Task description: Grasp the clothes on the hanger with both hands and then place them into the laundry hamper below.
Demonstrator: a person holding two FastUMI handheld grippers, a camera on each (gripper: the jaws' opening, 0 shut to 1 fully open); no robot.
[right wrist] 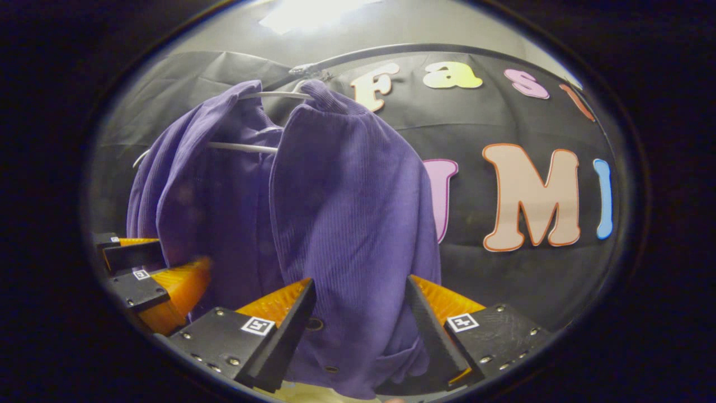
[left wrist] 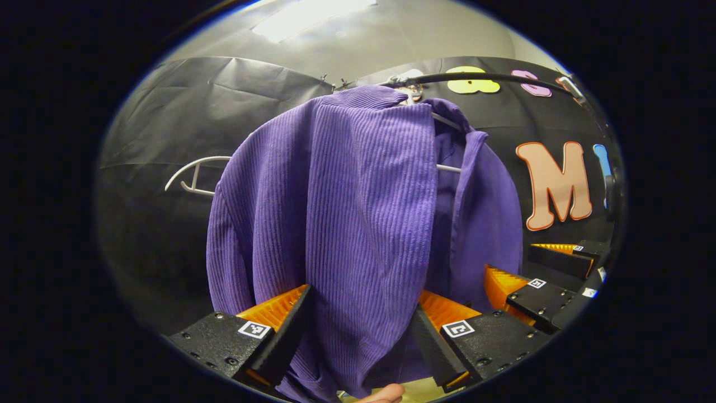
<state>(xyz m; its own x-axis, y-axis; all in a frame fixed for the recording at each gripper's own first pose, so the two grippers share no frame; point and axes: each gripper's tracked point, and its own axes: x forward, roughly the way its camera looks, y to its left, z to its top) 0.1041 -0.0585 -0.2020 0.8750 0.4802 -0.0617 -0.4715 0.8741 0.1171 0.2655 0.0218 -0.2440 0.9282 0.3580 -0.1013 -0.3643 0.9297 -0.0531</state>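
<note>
Straddling hem of purple shirt (left wrist: pixel 358 224), left gripper (left wrist: pixel 361 327) fingers spread wide, fabric hanging between them; whether they touch cloth, cannot tell. Right gripper (right wrist: pixel 361 324) likewise spread around shirt's other front panel (right wrist: pixel 352 224), not clamped. In left gripper view, right gripper (left wrist: pixel 520 280) sits just beside shirt at right. Shirt hangs draped on white hanger (right wrist: pixel 246 146). Hanger hooks on dark rail (left wrist: pixel 492 78) above. Fingertip (left wrist: pixel 386 393) at bottom edge.
</note>
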